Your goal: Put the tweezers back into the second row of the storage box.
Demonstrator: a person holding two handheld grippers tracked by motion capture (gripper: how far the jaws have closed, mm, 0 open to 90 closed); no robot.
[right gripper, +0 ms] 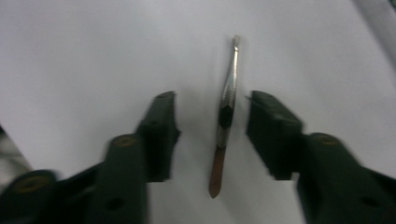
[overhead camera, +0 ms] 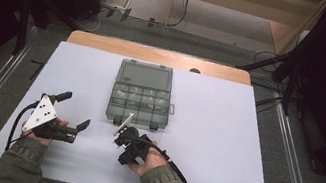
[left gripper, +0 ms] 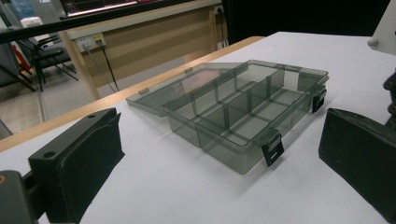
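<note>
Metal tweezers (right gripper: 227, 112) lie between the right gripper (right gripper: 212, 126)'s part-open jaws, ungripped, bracketed for pickup; left gripper (left gripper: 219, 154) waits wide open.

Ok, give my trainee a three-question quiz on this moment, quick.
1. True or false: the lid of the compartment box lies open.
2. What lies between the jaws of the right hand-held gripper? A) tweezers B) a screw C) a coin
3. Do those jaws press on it yet?

Key
1. True; the lid lies flat behind the tray.
2. A, the tweezers on the white table.
3. No; gaps show on both sides.
</note>
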